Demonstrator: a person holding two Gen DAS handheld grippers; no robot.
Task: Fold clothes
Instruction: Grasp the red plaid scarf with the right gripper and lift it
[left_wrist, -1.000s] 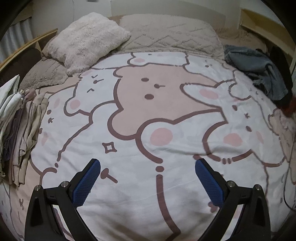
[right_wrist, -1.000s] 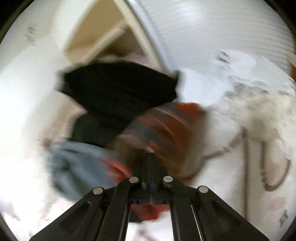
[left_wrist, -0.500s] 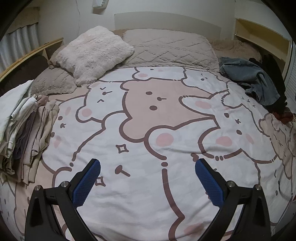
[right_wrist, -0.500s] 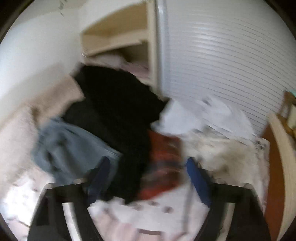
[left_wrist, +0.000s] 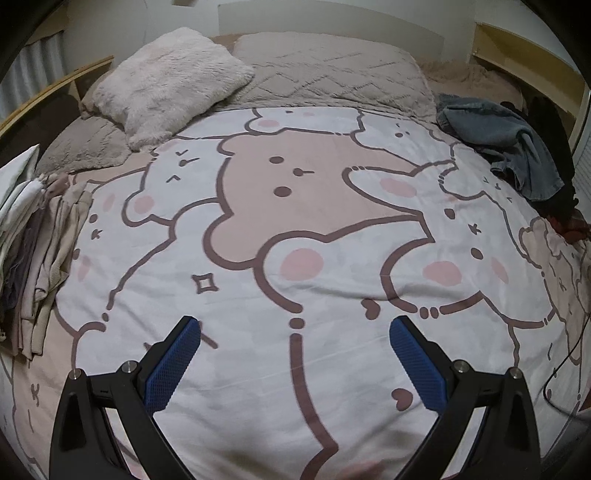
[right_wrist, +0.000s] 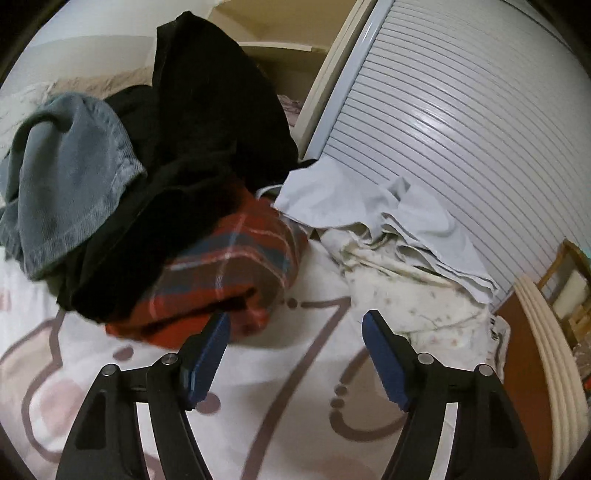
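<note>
The left gripper (left_wrist: 295, 332) hangs over a white and pink bed cover printed with brown-outlined cartoon bears (left_wrist: 295, 236), its blue-padded jaws spread wide with only bare cover between them. On the left edge of that view a stack of folded beige, cream and mauve garments (left_wrist: 40, 266) lies on the cover, and at the head of the bed a shaggy cream pillow (left_wrist: 166, 81) leans on a quilted taupe pillow (left_wrist: 332, 70). The unfolded clothes lie in a heap at the right edge of the bed — a crumpled blue-grey denim garment (left_wrist: 506, 140) with a black garment (left_wrist: 554, 147) just behind it. The right wrist view shows that heap up close: the denim garment (right_wrist: 70, 177) on the left, the black garment (right_wrist: 207, 129) draped over and beside it, and under the black one a red, blue and brown plaid flannel garment (right_wrist: 236, 266) lying on the bear-print cover (right_wrist: 288, 406). To the right, a pale blue-white cloth (right_wrist: 373, 210) rests on a rumpled cream cloth with faint flower specks (right_wrist: 406, 295), both against a white ribbed shutter wall (right_wrist: 480, 129). The right gripper (right_wrist: 295, 328) is parted and narrowing, nothing between its blue pads — the left fingertip (right_wrist: 218, 328) sits in front of the plaid garment's lower edge; whether it touches the cloth cannot be told.
</note>
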